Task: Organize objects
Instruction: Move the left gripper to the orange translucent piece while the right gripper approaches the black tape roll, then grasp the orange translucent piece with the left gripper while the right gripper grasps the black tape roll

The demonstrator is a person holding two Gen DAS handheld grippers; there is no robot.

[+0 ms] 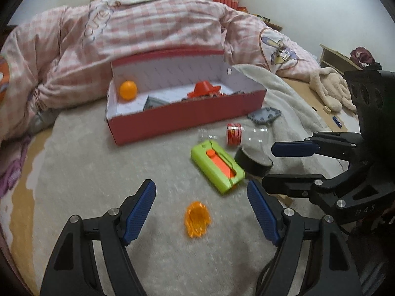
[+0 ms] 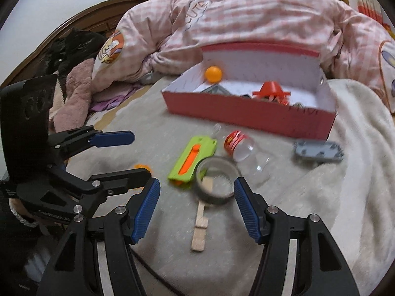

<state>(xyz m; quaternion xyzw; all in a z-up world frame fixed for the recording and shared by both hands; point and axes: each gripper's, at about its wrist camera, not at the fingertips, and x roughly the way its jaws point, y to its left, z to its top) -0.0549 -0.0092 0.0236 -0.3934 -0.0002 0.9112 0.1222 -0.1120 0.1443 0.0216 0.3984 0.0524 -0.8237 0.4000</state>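
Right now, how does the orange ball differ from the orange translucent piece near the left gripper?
The orange ball is round, opaque and already inside the red box, in its far left corner. The orange translucent piece is flatter, ridged and see-through, and lies loose on the blanket in front of the open left gripper. Both are orange and small.

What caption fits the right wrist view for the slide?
Open right tool poised over tape roll and wooden clip; red box behind.
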